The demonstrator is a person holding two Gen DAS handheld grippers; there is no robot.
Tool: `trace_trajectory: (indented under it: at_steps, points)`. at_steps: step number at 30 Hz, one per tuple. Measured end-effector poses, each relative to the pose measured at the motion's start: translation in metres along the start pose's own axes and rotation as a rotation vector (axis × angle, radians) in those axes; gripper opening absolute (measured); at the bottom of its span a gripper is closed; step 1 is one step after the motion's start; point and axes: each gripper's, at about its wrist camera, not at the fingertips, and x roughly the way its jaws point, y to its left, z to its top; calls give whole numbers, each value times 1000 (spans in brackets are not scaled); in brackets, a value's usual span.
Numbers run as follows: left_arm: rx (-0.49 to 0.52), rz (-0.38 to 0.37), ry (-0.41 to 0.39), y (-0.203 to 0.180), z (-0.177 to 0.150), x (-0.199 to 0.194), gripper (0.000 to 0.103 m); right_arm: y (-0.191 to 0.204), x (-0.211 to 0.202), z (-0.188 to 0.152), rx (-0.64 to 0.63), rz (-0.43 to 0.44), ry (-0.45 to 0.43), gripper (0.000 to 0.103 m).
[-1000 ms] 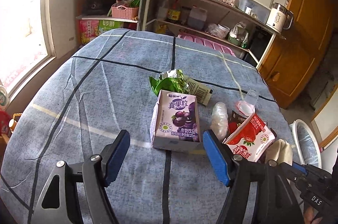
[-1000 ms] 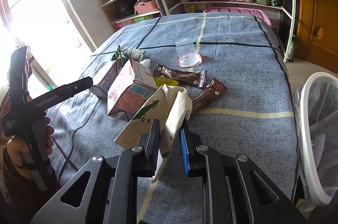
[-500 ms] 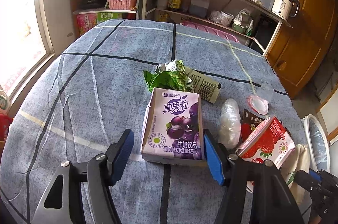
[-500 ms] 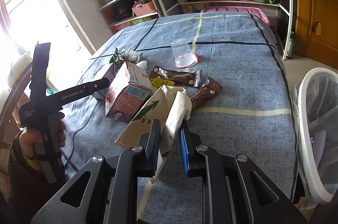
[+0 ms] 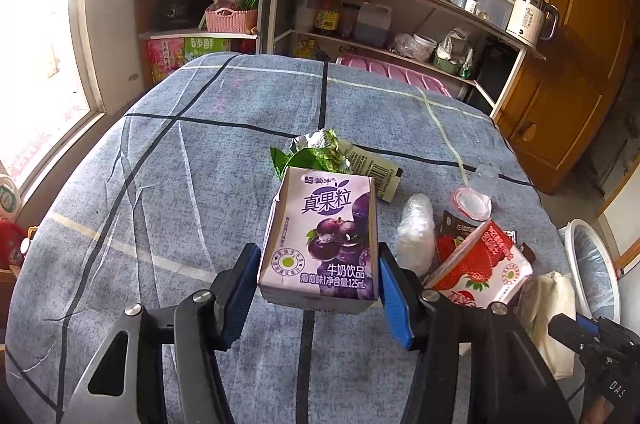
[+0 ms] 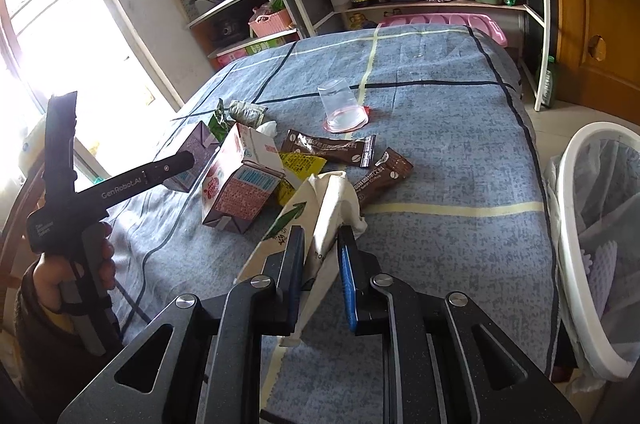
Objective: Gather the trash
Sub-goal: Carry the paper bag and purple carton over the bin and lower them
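Observation:
A purple grape milk-drink carton [image 5: 324, 236] lies on the blue checked tablecloth [image 5: 180, 184]. My left gripper [image 5: 316, 264] has it between its blue pads [image 5: 394, 296]; the jaws are closing and both pads touch the carton's sides. Beside it lie a red strawberry carton [image 5: 480, 264], a green foil wrapper [image 5: 316, 152] and crumpled clear plastic [image 5: 416, 232]. My right gripper [image 6: 320, 240] is shut on a cream paper wrapper [image 6: 332, 196] with a green arrow print, lifted off the cloth. Brown coffee sachets [image 6: 332, 146] and an upturned clear cup [image 6: 340, 104] lie beyond it.
A white bin [image 6: 576, 224] with a liner stands off the table's right edge. Metal shelves [image 6: 400, 4] with bottles and jars run along the far side, a wooden cabinet [image 5: 580, 64] to the right, a bright window at the left. A hand [image 6: 72, 264] holds the left gripper.
My left gripper moved forward until the purple carton sat between its pads, and its jaws narrowed onto it. The right gripper kept still with the cream wrapper.

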Motion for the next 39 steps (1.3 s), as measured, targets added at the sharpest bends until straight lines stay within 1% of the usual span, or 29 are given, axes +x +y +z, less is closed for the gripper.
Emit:
trace_trajectory:
  at_steps: [3,6,13,16,20,27,35,39]
  points:
    - [12,-5,-22,-7,-1,-13,57,-1,-7,0,2,-2,-17,15]
    - [14,-20,-38,-12,-2,-25,57,-4,-13,0,6,3,-27,11]
    - [38,-46,-87,-34,-4,-55,57,-13,-28,-3,21,4,-50,10]
    - [51,-72,-94,-45,-6,-63,57,-18,-34,-3,33,8,-62,10]
    - [84,-91,-99,-63,-8,-69,57,-26,-46,-3,46,0,-83,10]
    - [150,-156,-100,-101,-11,-76,57,-44,-70,-2,75,-34,-126,10]
    - [227,-227,-103,-150,-14,-79,57,-80,-99,-3,127,-93,-172,10]
    - [252,-266,-88,-175,-17,-74,57,-100,-112,-4,152,-127,-188,10]
